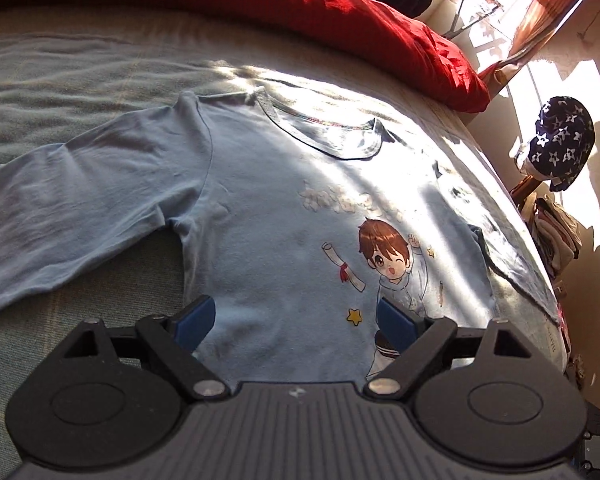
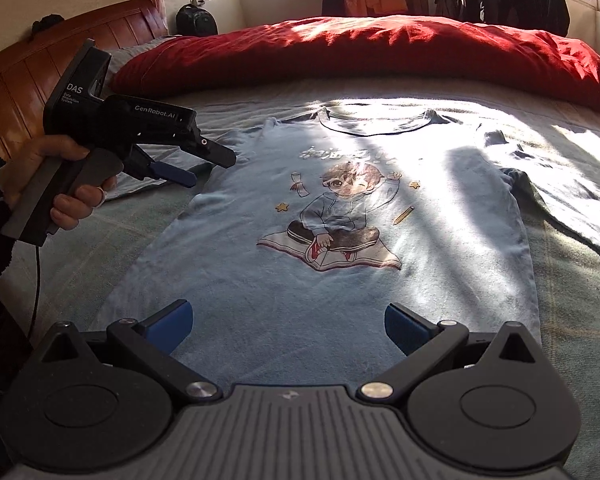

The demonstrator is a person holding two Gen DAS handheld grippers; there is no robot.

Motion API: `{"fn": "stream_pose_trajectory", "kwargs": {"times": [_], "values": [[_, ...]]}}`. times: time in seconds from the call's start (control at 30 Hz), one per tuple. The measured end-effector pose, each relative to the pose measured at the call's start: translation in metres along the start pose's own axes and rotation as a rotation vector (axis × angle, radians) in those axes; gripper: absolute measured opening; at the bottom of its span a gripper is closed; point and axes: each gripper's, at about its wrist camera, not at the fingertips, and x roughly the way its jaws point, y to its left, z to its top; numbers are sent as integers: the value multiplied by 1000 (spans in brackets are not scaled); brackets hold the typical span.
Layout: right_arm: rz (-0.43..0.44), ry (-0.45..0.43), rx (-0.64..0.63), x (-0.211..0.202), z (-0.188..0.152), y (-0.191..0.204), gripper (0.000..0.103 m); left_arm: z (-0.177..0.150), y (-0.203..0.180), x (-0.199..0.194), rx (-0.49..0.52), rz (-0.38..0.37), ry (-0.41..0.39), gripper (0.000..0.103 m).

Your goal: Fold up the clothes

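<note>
- Both grippers stood released and empty: left gripper [image 1: 296, 316], right gripper [image 2: 288, 328].
- Light-blue shirt [image 2: 340, 280] lay flat, print up, on the bed [image 2: 100, 248] below them.
- Red pillow [image 2: 360, 52] lay beyond the collar.

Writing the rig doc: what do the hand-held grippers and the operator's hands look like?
Left hand-held gripper: black body, grey handle, blue pads, white "DAS" and "GenRobot.AI" lettering, black cable below. Right hand-held gripper: black linkage, blue pads, ribbed grey base. Left hand wears a ring and a dark sleeve.

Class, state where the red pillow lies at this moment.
In both views the red pillow lies across the far side of the bed, just beyond the collar of the spread-out blue shirt.
</note>
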Motion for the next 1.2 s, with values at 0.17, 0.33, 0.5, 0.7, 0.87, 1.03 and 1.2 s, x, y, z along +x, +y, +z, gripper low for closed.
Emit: {"fn": "stream_pose_trajectory", "kwargs": {"times": [0.17, 0.33, 0.5, 0.7, 0.87, 1.03, 1.2], "values": [[-38, 25, 13, 2, -8, -11, 103, -20, -8, 20, 62, 71, 28, 88], [-114, 76, 34, 1, -25, -31, 103, -24, -17, 6, 63, 141, 38, 88], [-182, 96, 45, -10, -40, -43, 103, -40, -62, -29, 236, 193, -35, 89], [-160, 45, 7, -17, -43, -38, 103, -92, -107, -48, 418, 223, -98, 96], [-171, 67, -33, -2, -62, -33, 103, -154, -104, -39, 431, 278, -64, 96], [-164, 29, -5, -6, -78, -39, 103, -220, -97, -47, 414, 323, -128, 101], [-173, -9, -29, -8, -85, -37, 103, -255, -105, -63, 378, 371, -154, 101]]}}
